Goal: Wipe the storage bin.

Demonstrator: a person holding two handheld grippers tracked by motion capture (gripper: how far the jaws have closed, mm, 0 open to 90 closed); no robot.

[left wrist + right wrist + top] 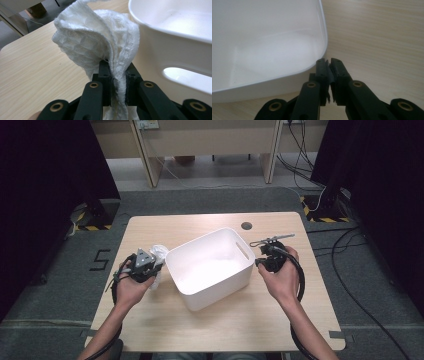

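A white plastic tub [220, 292] stands empty in the middle of the wooden table [150, 227], with a slot handle in each end wall. My left gripper [158, 266] is beside the tub's left wall, shut on a crumpled white waffle cloth [159, 252]. In the left gripper view the cloth [100, 37] bunches up out of my left gripper [117, 67], close to the tub wall [160, 50]. My right gripper [258, 262] is at the tub's right end. Its jaws meet with nothing between them, just outside the tub's rim [323, 37], as my right gripper [329, 62] shows.
A round cable hole [246, 225] sits in the table near its far edge. Wooden furniture legs [150, 165] stand behind the table, and cables [350, 265] trail over the grey floor at the right. Dark curtains hang on both sides.
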